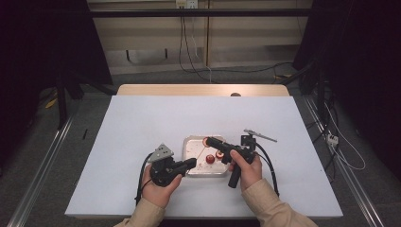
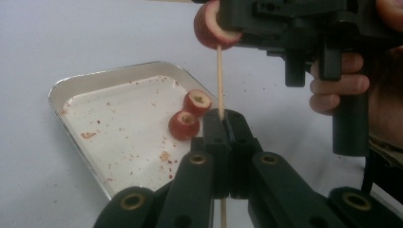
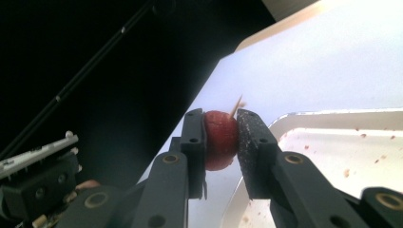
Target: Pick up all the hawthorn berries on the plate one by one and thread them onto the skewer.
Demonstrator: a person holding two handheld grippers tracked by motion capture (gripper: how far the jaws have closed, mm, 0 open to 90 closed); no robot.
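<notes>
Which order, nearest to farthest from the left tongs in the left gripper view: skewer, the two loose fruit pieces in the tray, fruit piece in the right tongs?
1. Skewer: clamped in the left tongs.
2. Two loose fruit pieces: just left, in the tray; too close to rank.
3. Skewered fruit piece: farthest, up at the skewer's top, pinched in the right tongs.

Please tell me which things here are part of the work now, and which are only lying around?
In use: skewer in the left tongs; red fruit piece in the right tongs; two fruit pieces; metal tray.

Lying about: cables on the floor; wall socket.
</notes>
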